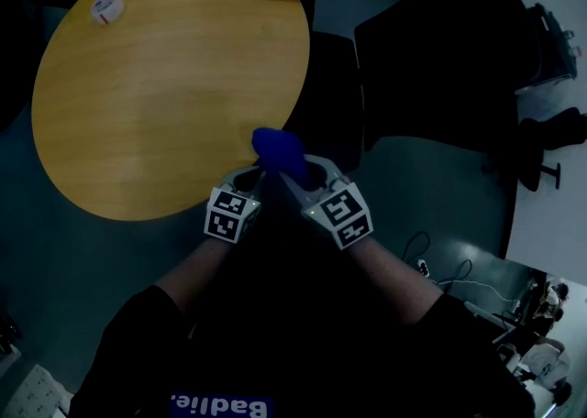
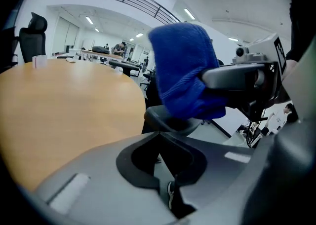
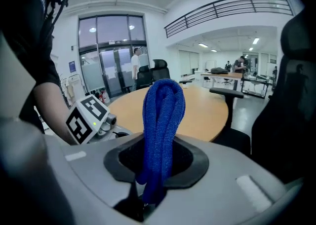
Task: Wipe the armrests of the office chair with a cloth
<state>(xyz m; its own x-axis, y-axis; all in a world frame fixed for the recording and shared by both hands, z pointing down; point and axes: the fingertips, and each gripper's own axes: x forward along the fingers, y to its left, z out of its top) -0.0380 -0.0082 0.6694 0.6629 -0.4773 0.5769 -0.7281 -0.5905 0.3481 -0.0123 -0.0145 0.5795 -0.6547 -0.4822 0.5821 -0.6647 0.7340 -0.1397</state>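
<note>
Fingers of right gripper (image 3: 153,169) clamp blue cloth (image 3: 162,120) by its bunched lower end. Left gripper (image 2: 165,165) nearly closed, empty. Cloth sits centre frame in head view, just above an armrest (image 2: 170,120). Soft, light and floppy, so grip the fold deep.

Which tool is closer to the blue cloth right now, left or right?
Right. The right tool is clamped on the blue cloth itself; the left tool sits shut and empty just beside it.
</note>
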